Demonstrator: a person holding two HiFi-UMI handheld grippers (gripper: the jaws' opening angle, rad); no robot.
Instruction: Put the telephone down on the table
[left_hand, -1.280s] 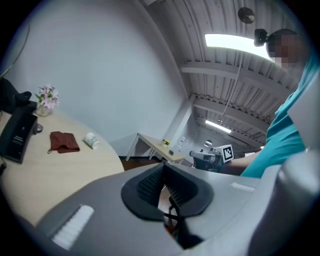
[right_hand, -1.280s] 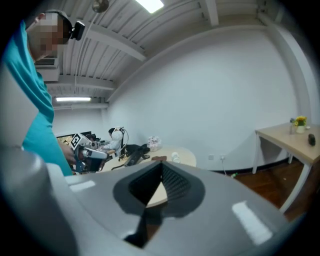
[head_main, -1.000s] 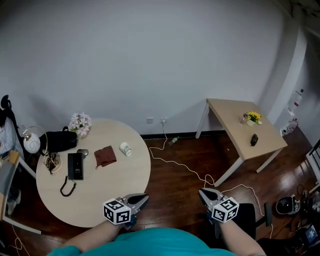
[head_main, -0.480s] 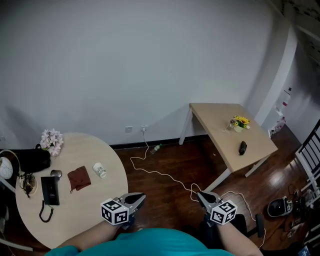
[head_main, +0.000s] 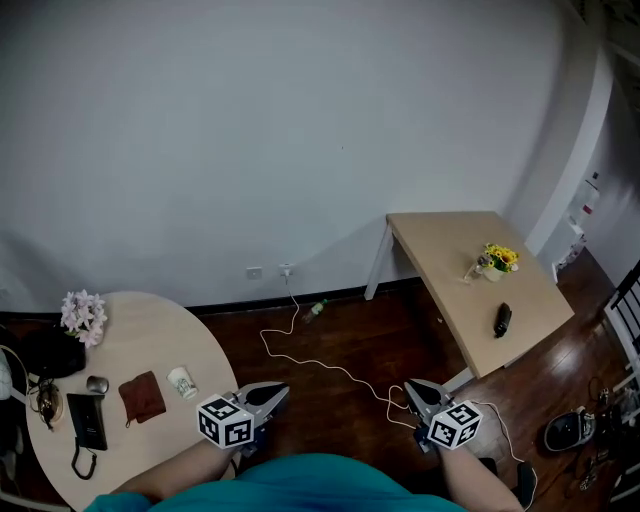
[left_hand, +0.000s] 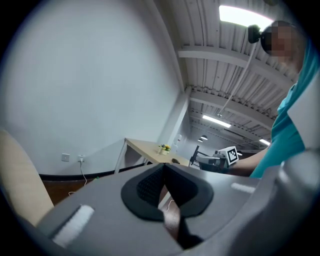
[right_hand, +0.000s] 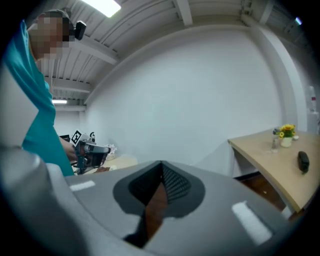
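Left gripper (head_main: 281, 389): your jaws are closed with nothing between them, just off the round desk's (head_main: 140, 335) right edge.
Right gripper (head_main: 410, 386): closed as well and empty, well to the right of the round desk.
Telephone (head_main: 87, 420): lies flat on the round desk, near its left side, apart from both your grippers.
Brown cloth (head_main: 142, 397): on the round desk, towards its middle.
Paper cup (head_main: 183, 382): on the round desk, near its right edge.

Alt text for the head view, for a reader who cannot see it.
The left tongs and right tongs hover shut and empty over dark floor. The telephone lies on the round table at left.
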